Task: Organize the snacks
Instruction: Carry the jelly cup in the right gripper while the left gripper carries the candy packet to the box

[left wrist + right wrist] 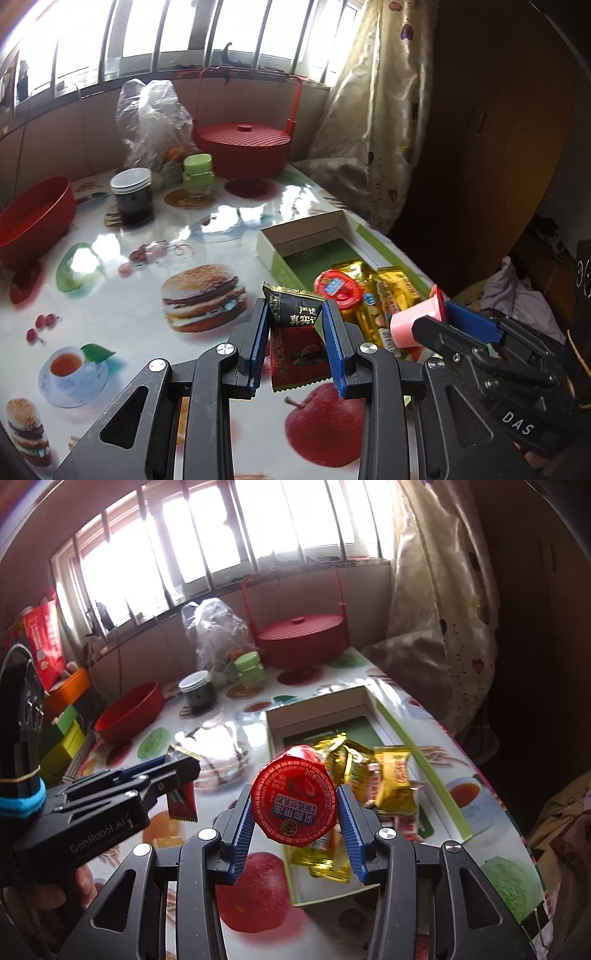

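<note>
- Left tongs [295, 328]: clamped on a dark snack packet [295, 343], held by its upper half, lower red part hanging free above the desk [129, 295]
- Right tongs [295, 812]: clamped on a pink jelly cup [294, 805], red foil lid facing the camera, cup tipped on its side, over the near end of the box [424, 760]
- Packet judged light, soft and crinkly; film likely slippery, so a pinch across the flat body or sealed edge should hold best
- Cup judged light but stiffer; thin wall may buckle, foil lid fragile, so grip on the sides under the rim
- Box open, green-lined, gold wrapped sweets [393, 775] piled at its near end, far end bare
- Beyond: red bowl [37, 218], dark jar [132, 195], green jar [198, 173], red lidded basket [242, 147]
</note>
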